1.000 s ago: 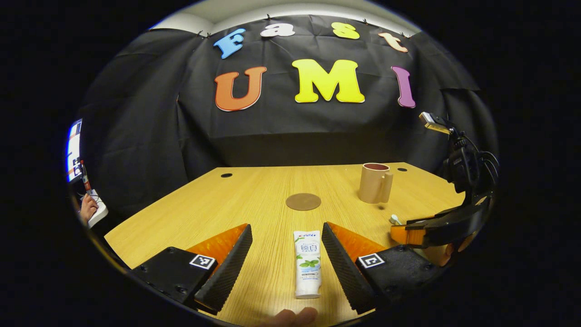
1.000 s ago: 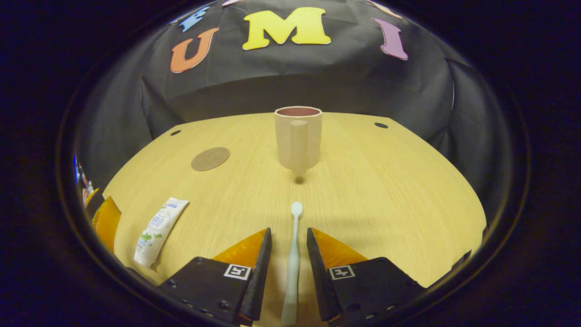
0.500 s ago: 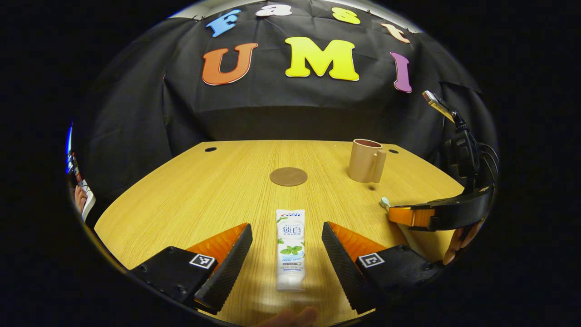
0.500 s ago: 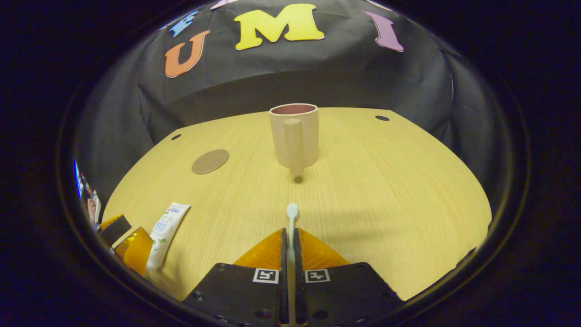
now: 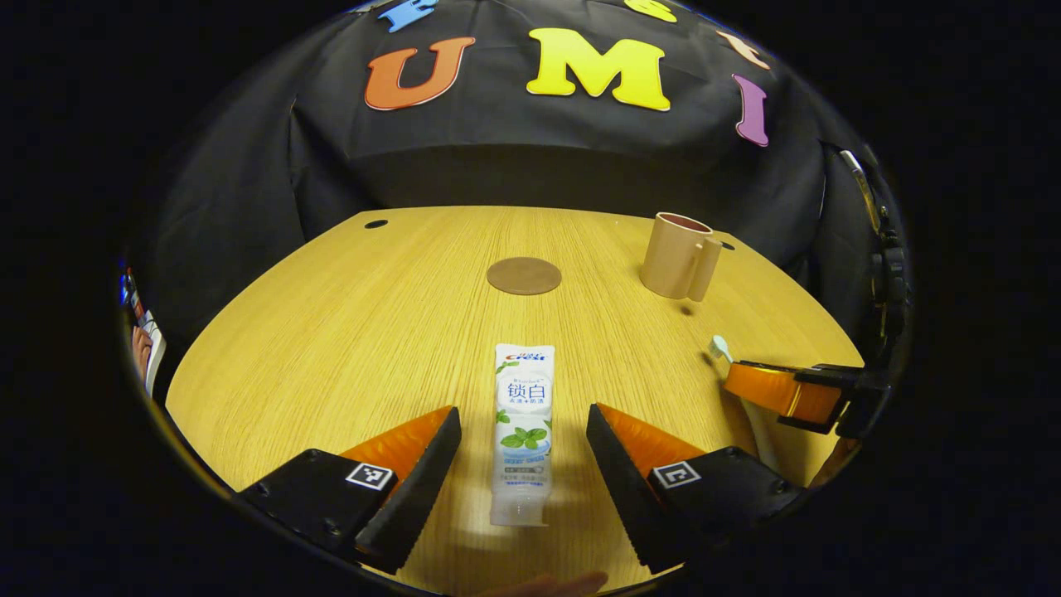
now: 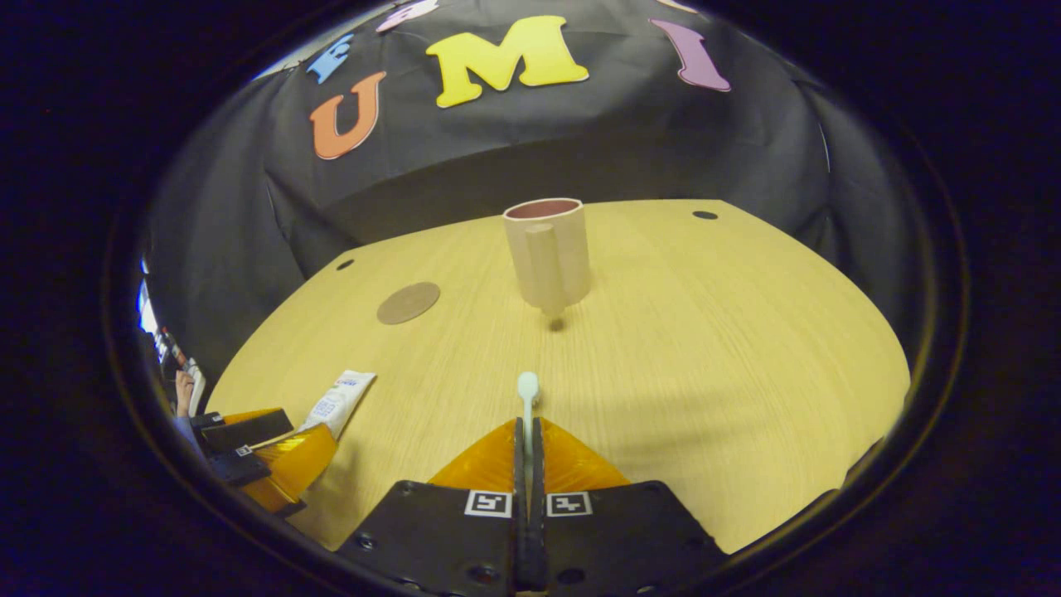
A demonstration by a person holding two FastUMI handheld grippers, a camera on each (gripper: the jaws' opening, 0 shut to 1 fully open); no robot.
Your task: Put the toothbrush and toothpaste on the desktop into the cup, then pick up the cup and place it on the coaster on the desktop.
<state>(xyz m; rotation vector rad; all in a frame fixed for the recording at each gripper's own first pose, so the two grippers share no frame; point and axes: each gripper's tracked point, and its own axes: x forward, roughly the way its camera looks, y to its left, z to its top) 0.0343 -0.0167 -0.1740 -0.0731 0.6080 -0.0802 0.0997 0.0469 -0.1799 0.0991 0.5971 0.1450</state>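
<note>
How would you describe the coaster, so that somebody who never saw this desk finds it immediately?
Start from the wooden desk in front of the black cloth wall. Near its middle, left of the beige cup in the left gripper view, lies the coaster. It is the one flat, round, brown disc; the toothpaste is a white tube.

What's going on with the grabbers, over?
Right gripper shut on toothbrush. Left gripper open, straddling toothpaste flat on desk. Cup upright, off coaster. Path to cup looks free.
</note>
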